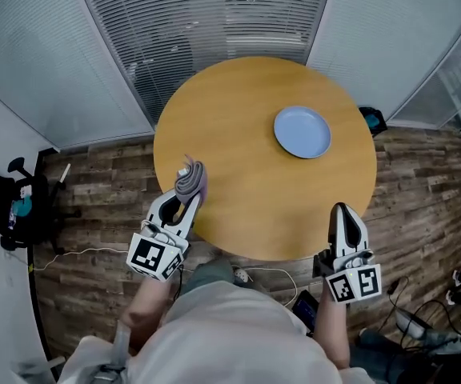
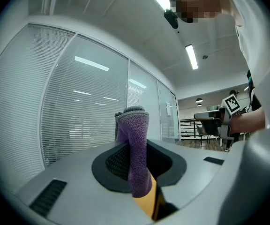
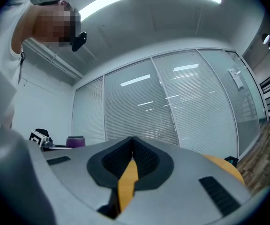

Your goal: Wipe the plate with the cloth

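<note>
A pale blue plate [image 1: 302, 131] lies on the round wooden table [image 1: 246, 182] toward its far right. My left gripper [image 1: 189, 192] is shut on a purple and grey cloth [image 1: 191, 180], held over the table's near left edge. In the left gripper view the cloth [image 2: 134, 149] stands up from between the closed jaws. My right gripper [image 1: 345, 212] is shut with nothing in it, at the table's near right edge; in the right gripper view its jaws [image 3: 131, 156] meet at the tips. The plate is far from both grippers.
Glass partitions with blinds [image 1: 206, 14] stand behind the table. A black office chair [image 1: 10, 202] is at the far left on the wood floor. Cables [image 1: 78, 253] run across the floor near my feet, and a dark bag [image 1: 372, 119] lies beside the table's right side.
</note>
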`<state>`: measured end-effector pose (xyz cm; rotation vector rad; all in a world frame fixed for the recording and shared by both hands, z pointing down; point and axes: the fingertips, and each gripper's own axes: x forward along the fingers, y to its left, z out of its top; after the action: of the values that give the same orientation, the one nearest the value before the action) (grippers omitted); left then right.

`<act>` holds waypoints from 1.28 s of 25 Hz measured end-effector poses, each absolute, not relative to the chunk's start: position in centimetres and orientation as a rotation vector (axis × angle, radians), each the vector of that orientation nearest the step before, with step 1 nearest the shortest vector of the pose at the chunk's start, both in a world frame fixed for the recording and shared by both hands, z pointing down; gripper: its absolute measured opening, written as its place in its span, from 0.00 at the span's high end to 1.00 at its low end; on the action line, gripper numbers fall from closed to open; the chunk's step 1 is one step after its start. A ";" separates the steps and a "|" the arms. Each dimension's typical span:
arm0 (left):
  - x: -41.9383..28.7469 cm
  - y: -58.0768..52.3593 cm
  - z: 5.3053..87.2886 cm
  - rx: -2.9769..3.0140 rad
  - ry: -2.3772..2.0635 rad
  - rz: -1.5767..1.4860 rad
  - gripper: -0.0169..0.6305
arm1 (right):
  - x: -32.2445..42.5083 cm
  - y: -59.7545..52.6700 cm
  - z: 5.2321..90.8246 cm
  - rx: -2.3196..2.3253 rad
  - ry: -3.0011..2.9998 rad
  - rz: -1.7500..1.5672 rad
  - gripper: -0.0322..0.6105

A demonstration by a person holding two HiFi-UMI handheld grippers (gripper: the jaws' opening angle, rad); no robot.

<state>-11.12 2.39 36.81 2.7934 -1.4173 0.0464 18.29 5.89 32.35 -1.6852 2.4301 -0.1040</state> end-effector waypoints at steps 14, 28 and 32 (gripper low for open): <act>-9.9 -4.1 36.3 2.851 -1.285 0.006 0.86 | 18.9 2.3 31.7 -1.806 2.352 -0.083 0.92; -11.2 -11.7 36.7 2.915 -1.093 -0.001 0.86 | 15.5 -3.5 31.3 -1.895 2.291 -0.052 0.92; -11.0 -12.1 37.0 2.929 -1.060 0.005 0.86 | 15.1 -3.6 31.4 -1.898 2.284 -0.057 0.92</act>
<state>-11.02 -12.09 36.96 2.9290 -1.0603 0.0054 15.07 -3.57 31.45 -1.8985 2.2841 -0.0574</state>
